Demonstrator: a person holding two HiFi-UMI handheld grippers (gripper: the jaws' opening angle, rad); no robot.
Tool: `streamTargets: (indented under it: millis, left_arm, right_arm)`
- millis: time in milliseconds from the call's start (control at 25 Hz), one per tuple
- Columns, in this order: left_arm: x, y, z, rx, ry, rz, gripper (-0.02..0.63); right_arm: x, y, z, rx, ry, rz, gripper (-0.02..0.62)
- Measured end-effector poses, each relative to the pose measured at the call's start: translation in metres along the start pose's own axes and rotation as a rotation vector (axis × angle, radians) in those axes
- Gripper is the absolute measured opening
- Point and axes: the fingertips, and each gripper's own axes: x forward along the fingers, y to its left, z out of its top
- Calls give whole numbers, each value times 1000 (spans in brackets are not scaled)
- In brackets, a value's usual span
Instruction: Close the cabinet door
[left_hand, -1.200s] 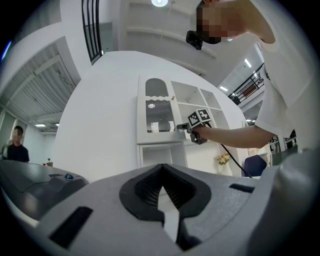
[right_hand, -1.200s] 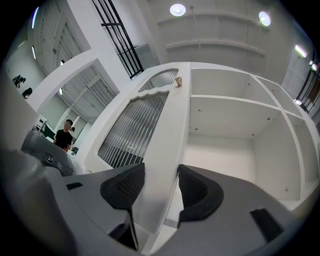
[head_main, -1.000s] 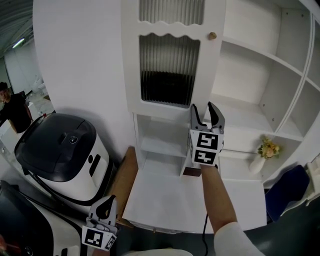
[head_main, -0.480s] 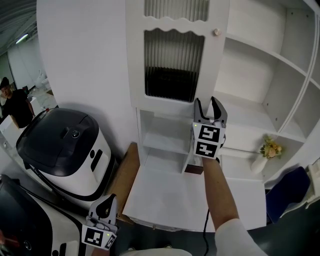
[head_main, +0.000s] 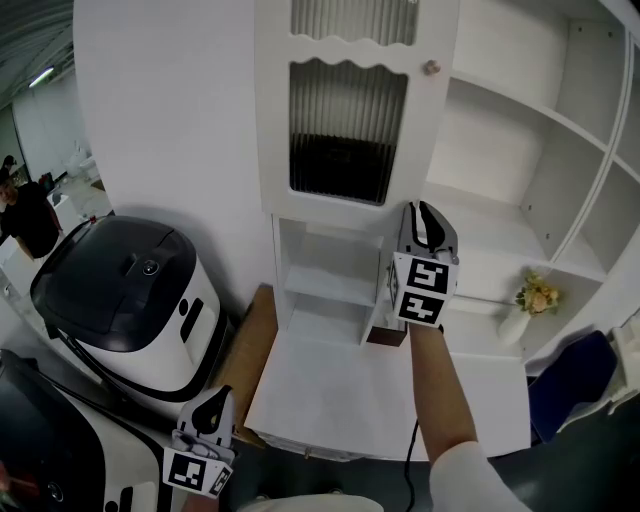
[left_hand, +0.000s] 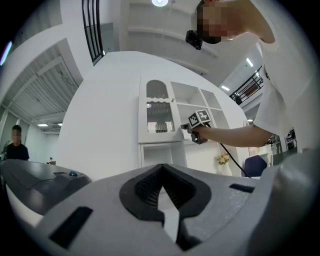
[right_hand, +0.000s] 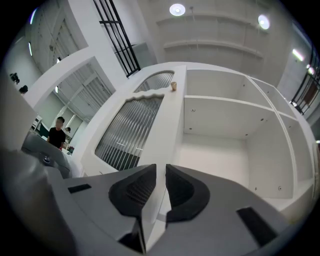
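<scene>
Cabinet door (head_main: 350, 120): white, with a ribbed glass panel and a small round knob (head_main: 431, 68) near its upper right corner; it fills the upper centre of the head view. Its free right edge stands out from the cabinet front, so it is not shut.
Right gripper (head_main: 428, 222): centre of the head view, at the door's lower right edge, pointing up and away. In the right gripper view its jaws (right_hand: 160, 167) stand narrow, having just been closing, and the door's edge runs into the slim gap between them. One pad lies over the door's glass face, the other on the shelf side.
Left gripper (head_main: 212, 408): lower left of the head view, well apart from the cabinet. Its jaws are together with nothing between them (left_hand: 162, 167).
Open shelves (head_main: 520, 110): upper right, just beside the door.
Vase of flowers (head_main: 528, 305): right, on a lower shelf.
Black-lidded white appliance (head_main: 120, 300): left, below the door.
White ledge (head_main: 340, 390): lower centre, under the right forearm.
Person in dark clothes (head_main: 25, 215): far left edge.
</scene>
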Motion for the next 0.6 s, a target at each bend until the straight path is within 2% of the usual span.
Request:
streamTargets:
  millis: [400, 600]
  left_arm:
    - [-1, -5, 6, -1, -24, -66, 5]
    - [-9, -2, 8, -4, -32, -86, 5]
  right_arm:
    - [-56, -5, -22, 25, 40, -36, 8]
    - [-88, 1, -18, 31, 34, -30, 2]
